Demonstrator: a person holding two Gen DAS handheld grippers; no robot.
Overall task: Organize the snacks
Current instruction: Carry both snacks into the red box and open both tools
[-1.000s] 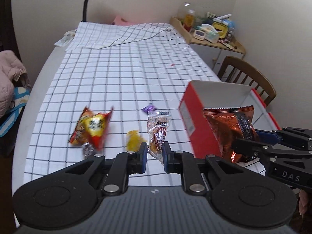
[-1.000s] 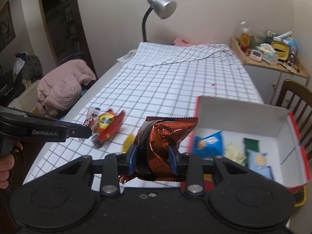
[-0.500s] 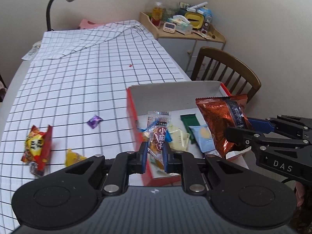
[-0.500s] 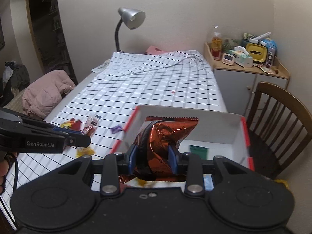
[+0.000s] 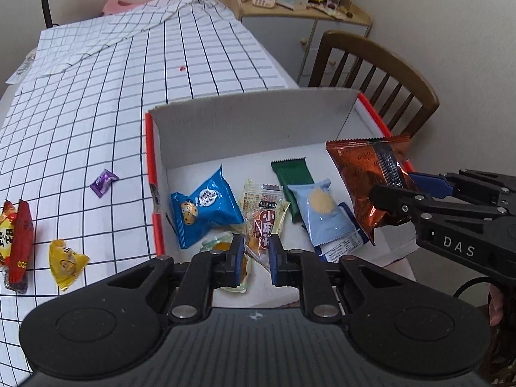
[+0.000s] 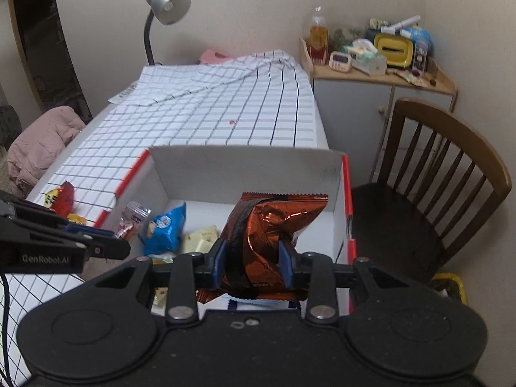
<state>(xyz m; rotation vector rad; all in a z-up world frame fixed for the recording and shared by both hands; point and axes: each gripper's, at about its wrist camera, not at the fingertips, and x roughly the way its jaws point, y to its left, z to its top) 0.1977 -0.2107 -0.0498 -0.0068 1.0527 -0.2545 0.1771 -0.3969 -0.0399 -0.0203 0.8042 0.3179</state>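
Foil snack bag [image 6: 274, 225], copper-coloured, looked light, crinkly, slippery, likely fragile inside; best pinched gently at sealed edge. Right hand-held gripper [image 6: 253, 266] pinched its crumpled lower part, jaws part-spread around it, bag hanging over right side of red-edged box [image 5: 251, 129] on bench. Left hand-held gripper [image 5: 253, 254], jaws pressed nearly together, pinched thin clear snack packet [image 5: 262, 222] above near-left box floor, among packets already inside.

Snack count: eleven packets, one box, two grippers.

Box [image 5: 254, 129] holds five packets, around its 6 o'clock side; each gripper grips one; four lie on the tablecloth [image 5: 96, 103] at 9 o'clock. One chair [image 5: 380, 74], one lamp [image 6: 166, 6].
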